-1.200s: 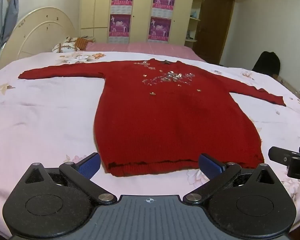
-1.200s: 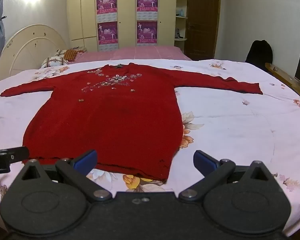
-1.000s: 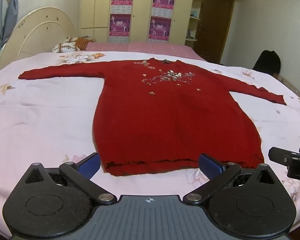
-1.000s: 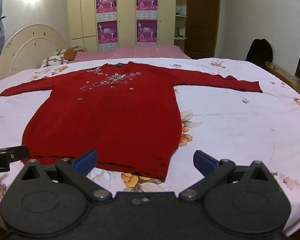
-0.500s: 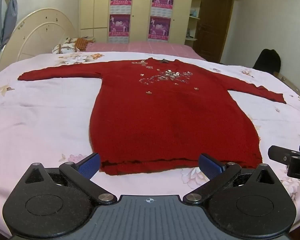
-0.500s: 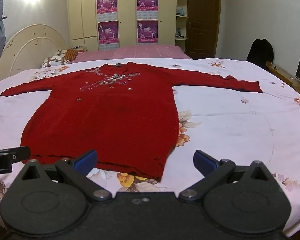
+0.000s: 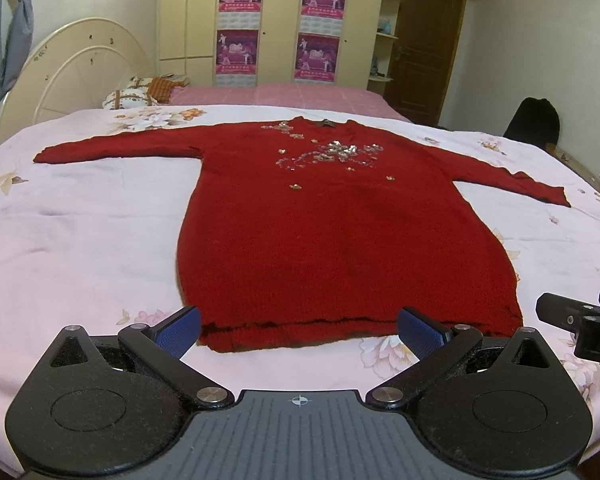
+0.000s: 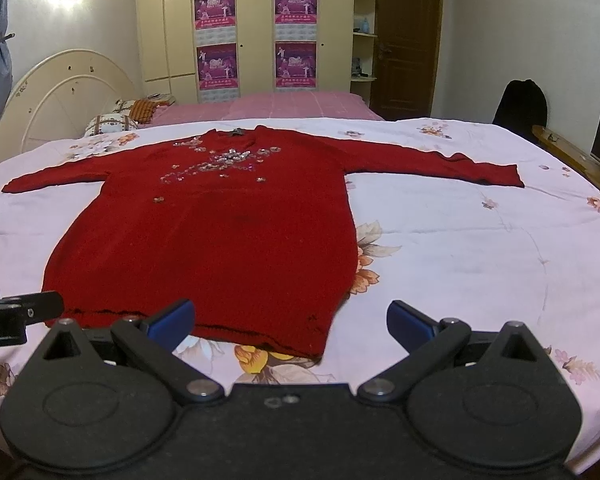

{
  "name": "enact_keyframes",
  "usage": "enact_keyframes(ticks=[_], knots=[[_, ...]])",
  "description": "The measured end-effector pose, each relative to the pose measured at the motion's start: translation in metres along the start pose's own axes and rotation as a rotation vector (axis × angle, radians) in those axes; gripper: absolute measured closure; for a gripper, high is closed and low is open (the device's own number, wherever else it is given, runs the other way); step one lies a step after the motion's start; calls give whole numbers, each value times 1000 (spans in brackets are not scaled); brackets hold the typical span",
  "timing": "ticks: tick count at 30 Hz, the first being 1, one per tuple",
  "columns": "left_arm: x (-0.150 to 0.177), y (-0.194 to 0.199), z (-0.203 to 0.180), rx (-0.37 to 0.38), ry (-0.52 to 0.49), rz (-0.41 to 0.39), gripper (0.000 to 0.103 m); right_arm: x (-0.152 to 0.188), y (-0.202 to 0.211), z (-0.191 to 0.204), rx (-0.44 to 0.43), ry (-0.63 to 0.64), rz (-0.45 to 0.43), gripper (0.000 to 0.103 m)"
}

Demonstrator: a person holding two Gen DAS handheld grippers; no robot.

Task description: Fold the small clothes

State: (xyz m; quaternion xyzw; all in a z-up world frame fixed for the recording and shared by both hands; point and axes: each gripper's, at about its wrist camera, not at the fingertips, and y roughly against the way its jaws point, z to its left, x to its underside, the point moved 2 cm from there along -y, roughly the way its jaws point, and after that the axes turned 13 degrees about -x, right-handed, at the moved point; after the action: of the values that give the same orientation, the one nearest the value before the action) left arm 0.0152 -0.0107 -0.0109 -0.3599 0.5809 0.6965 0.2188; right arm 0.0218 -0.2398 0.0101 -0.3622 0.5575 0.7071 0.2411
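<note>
Hovering with both left gripper (image 7: 300,330) and right gripper (image 8: 290,322) spread wide and empty — likely facing soft, limp red sweater (image 7: 340,232), best pinched at hem corners.

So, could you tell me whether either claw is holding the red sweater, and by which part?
Nothing is held. The left claw and right claw are both open, short of the red sweater's hem.
</note>
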Motion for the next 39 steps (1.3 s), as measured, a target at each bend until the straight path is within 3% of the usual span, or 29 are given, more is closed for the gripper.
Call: enact_keyframes(ticks=[39], knots=[[2,0,-1,-4,0,4,0,1,0,3,-21,18,4,1]])
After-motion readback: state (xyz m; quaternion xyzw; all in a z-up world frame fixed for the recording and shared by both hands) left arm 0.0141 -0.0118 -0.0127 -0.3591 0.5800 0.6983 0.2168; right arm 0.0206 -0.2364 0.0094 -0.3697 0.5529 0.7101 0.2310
